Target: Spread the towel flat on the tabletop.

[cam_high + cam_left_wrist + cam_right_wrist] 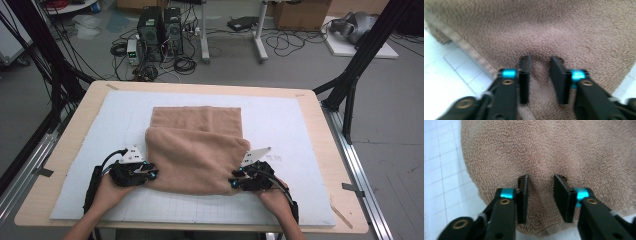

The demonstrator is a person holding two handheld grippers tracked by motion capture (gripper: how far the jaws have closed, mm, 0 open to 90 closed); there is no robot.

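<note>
Here a tan towel (197, 150) is seen on the white gridded mat (300, 125) in the middle of the table (320, 107), partly folded: a near layer is doubled over a flatter far layer, and its long edge runs left to right across the scene. The left gripper (152, 173) is set at the near left corner of the folded layer and the right gripper (233, 181) at the near right corner, so each hand is nearest to its own corner and the cloth lies on the far side of both. In the left gripper view the left gripper (540, 68) is seen with its jaws part-way closed and a ridge of terry gathered between them, with puckers radiating from the pinch; the same is shown for the right gripper (541, 187) in the right gripper view, where the hemmed near edge is seen just below the jaws. Both grips are judged to be pinches on the towel. The coming move is judged to turn on the two corners being carried evenly, so that the edge stays parallel to the far edge. No brand, label or legible writing can be made out.
</note>
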